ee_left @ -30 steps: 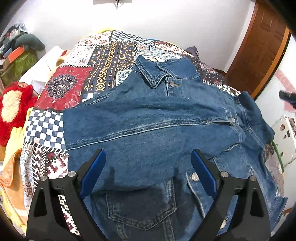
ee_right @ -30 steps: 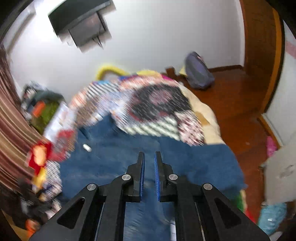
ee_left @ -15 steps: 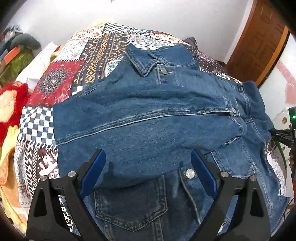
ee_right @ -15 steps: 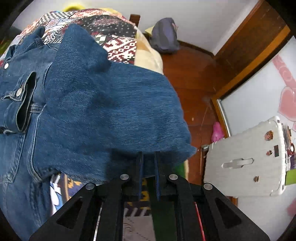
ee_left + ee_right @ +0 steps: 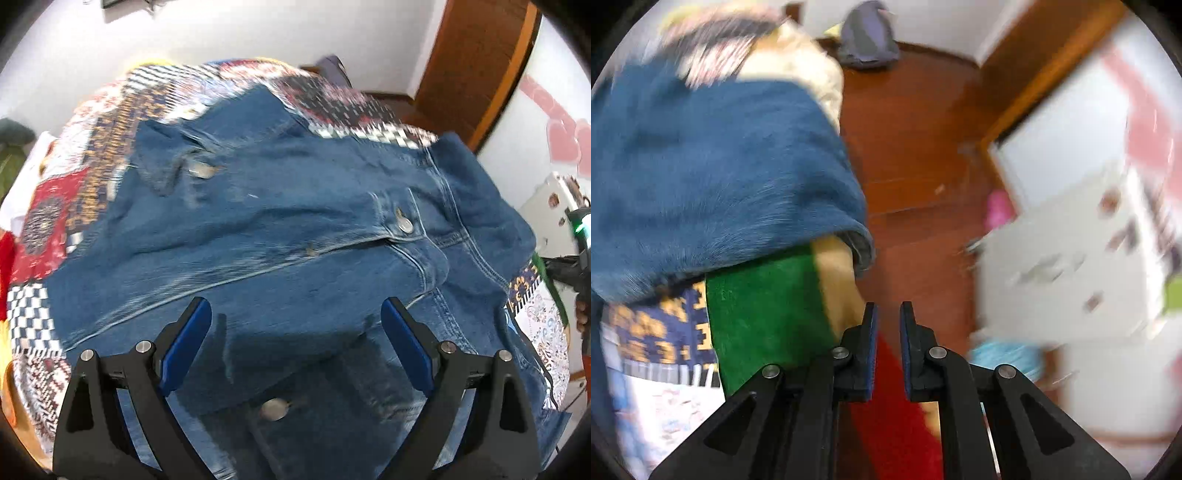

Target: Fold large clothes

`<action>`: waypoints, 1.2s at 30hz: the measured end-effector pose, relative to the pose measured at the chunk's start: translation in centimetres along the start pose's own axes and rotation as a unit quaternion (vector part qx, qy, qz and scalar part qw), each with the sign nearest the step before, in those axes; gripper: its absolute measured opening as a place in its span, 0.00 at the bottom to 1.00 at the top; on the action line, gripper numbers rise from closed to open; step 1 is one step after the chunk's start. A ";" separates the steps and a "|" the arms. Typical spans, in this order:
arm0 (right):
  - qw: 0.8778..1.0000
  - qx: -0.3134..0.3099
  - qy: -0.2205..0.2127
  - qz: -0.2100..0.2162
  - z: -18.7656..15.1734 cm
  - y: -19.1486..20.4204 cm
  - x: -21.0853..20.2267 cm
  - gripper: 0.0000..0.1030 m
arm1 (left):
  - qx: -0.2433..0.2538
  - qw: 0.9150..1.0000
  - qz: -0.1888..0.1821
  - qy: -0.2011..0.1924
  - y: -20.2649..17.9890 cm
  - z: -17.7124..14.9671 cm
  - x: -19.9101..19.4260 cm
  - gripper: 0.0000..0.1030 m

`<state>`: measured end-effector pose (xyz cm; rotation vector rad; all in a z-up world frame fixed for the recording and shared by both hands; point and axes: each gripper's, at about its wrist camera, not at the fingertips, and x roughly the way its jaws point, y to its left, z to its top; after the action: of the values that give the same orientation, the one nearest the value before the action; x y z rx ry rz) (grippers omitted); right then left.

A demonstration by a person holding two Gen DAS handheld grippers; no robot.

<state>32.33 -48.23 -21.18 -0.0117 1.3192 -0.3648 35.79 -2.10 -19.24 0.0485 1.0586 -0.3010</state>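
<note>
A blue denim jacket (image 5: 280,229) lies spread on a patchwork quilt (image 5: 122,122) on the bed, one sleeve folded across its front. My left gripper (image 5: 295,332) is open and empty, hovering over the jacket's lower front. In the right wrist view the jacket's other sleeve (image 5: 713,177) hangs over the bed's side. My right gripper (image 5: 888,314) is below and right of that sleeve's cuff, its jaws a narrow gap apart with nothing between them. The right gripper also shows at the far right of the left wrist view (image 5: 576,258).
A white suitcase (image 5: 1082,240) stands on the wooden floor (image 5: 916,147) to the right of the bed. A wooden door (image 5: 476,62) is at the back right. A grey bag (image 5: 868,37) lies on the floor by the wall. Red and green cloth (image 5: 768,306) hangs below the quilt.
My left gripper has moved lower and closer over the jacket. My right gripper has dropped below the hanging sleeve, which was at its tips, and its jaws have parted slightly.
</note>
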 end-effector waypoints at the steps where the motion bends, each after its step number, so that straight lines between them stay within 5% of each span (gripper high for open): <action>1: 0.999 0.027 0.000 0.029 0.0 -1.1 -0.4 0.06 | 0.004 1.000 -0.004 0.010 -0.5 0.1 0.8 0.91; 6: 0.964 0.133 -0.002 0.230 0.0 -4.1 -2.8 0.06 | 0.017 0.999 -0.006 0.051 -2.7 -0.4 4.6 0.91; 8: 0.955 0.131 -0.012 0.266 0.7 -3.3 -3.9 0.06 | 0.037 0.998 0.008 0.052 -3.7 -0.9 5.1 0.91; 11: 0.958 0.109 -0.026 0.262 1.4 -0.7 -4.5 0.06 | 0.066 0.996 0.021 0.052 -4.7 -1.4 5.1 0.91; 16: 0.980 0.055 0.001 0.190 2.9 2.8 -0.9 0.06 | 0.067 0.996 0.024 0.051 -4.7 -1.7 5.0 0.91; 19: 0.986 0.015 -0.033 0.164 2.0 3.5 -1.1 0.06 | 0.060 0.997 0.018 0.047 -4.3 -1.8 4.9 0.91; 24: 0.995 -0.057 -0.053 0.055 0.8 4.8 -2.2 0.06 | 0.061 0.997 0.017 0.043 -4.2 -1.8 4.5 0.91; 26: 0.996 -0.072 -0.053 0.003 0.9 5.1 -2.2 0.24 | 0.062 0.997 0.017 0.040 -4.4 -1.9 4.4 0.91; 28: 0.993 -0.080 -0.071 -0.046 0.5 4.5 -2.1 0.71 | 0.060 0.997 0.014 0.038 -4.3 -2.1 4.2 0.91; 29: 0.993 -0.073 -0.077 -0.056 0.5 3.9 -2.0 0.77 | 0.058 0.998 0.012 0.037 -4.2 -2.2 4.1 0.91; 33: 0.996 0.036 -0.047 0.061 0.9 -0.7 -2.1 0.78 | 0.049 0.998 0.008 0.033 -3.8 -2.3 3.7 0.91; 36: 0.978 0.118 -0.051 0.163 0.6 -3.4 -3.2 0.77 | 0.047 0.998 0.006 0.029 -3.8 -2.1 3.2 0.91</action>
<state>31.38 -50.72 -17.27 0.3767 1.1454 -0.2334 34.42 -6.09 -22.69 0.1485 1.1010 -0.3410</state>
